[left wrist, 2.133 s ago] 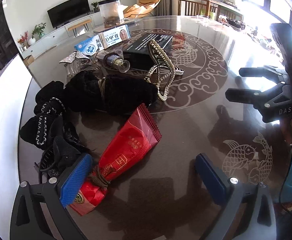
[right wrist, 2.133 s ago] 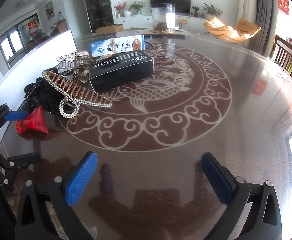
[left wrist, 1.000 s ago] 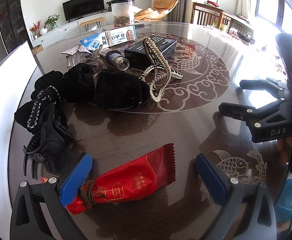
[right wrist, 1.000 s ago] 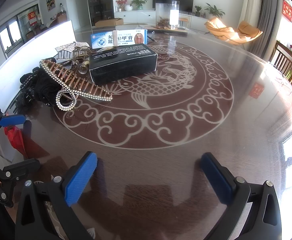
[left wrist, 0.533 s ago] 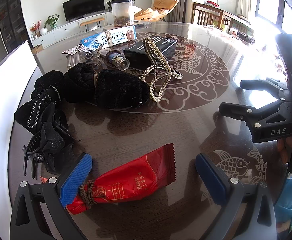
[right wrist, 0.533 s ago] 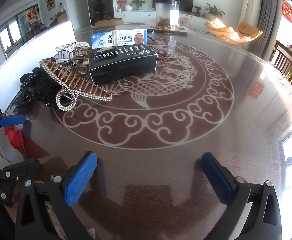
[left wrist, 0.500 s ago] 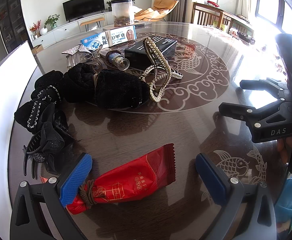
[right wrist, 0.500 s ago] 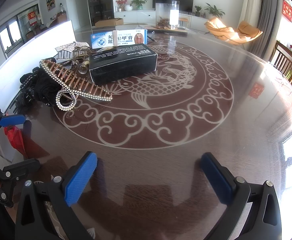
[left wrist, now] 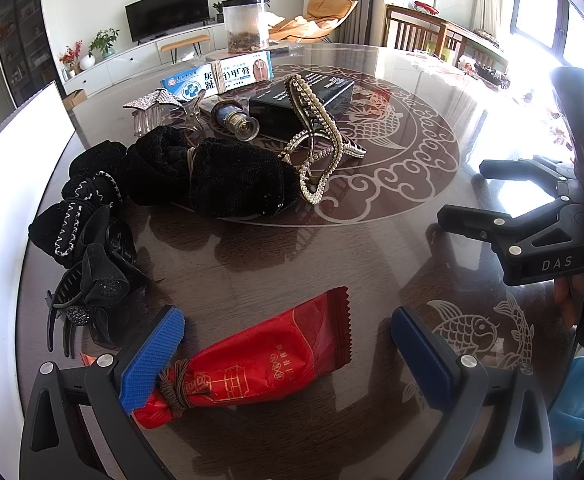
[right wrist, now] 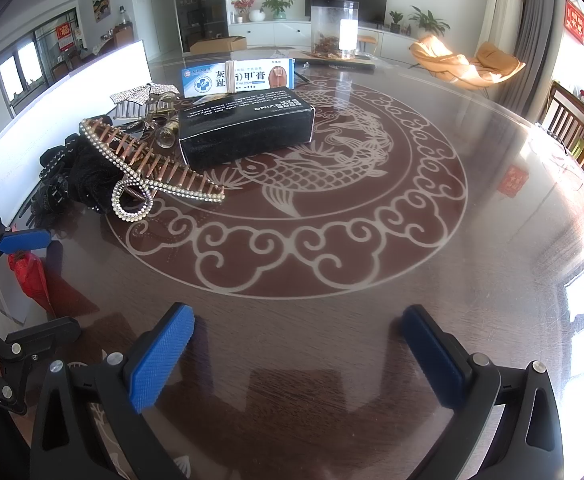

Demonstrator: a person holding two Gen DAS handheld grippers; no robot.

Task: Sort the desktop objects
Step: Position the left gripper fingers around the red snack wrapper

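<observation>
A red snack packet tied with a band lies on the dark table between the open fingers of my left gripper, its tied end by the left pad. Behind it lie black hair accessories, black velvet scrunchies, a pearl hair clip, a black box, a small bottle and a blue-white ointment box. My right gripper is open and empty over bare table; it also shows at the right of the left wrist view. The pearl clip and black box show in the right wrist view.
A white board edges the table on the left. A clear jar stands at the table's far side. A rhinestone clip lies by the ointment box. Wooden chairs stand at the right.
Over two seconds the red packet swung from lying diagonally to lying nearly across between my left fingers, as the left gripper pulled back. Nothing has moved in the last second.
</observation>
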